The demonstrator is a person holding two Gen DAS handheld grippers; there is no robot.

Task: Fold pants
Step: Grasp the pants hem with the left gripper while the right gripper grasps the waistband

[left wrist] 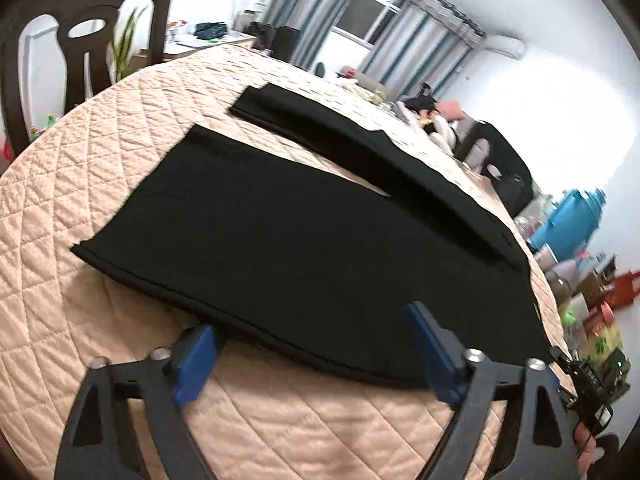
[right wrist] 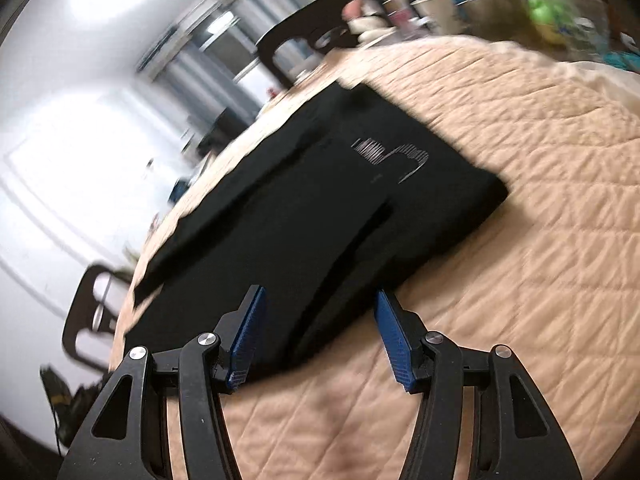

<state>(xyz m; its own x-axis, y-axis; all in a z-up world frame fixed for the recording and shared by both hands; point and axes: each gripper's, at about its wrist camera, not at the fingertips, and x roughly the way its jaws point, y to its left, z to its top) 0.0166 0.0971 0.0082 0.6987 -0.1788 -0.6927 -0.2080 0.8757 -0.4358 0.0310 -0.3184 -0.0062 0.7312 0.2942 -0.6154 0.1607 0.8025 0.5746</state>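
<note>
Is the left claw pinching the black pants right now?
No, the left claw is wide open with its blue fingers apart above the edge of the black pants, gripping nothing.

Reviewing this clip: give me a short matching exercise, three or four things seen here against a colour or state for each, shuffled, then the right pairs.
Things:
1. pants
2. quilted cover
3. left gripper
4. white logo

States:
A. peach, spread over the table
B. open, holding nothing
C. black, lying flat with legs apart
D. printed on the pants near the waist end

Pairs: 1-C, 2-A, 3-B, 4-D. The right gripper is likewise open.
</note>
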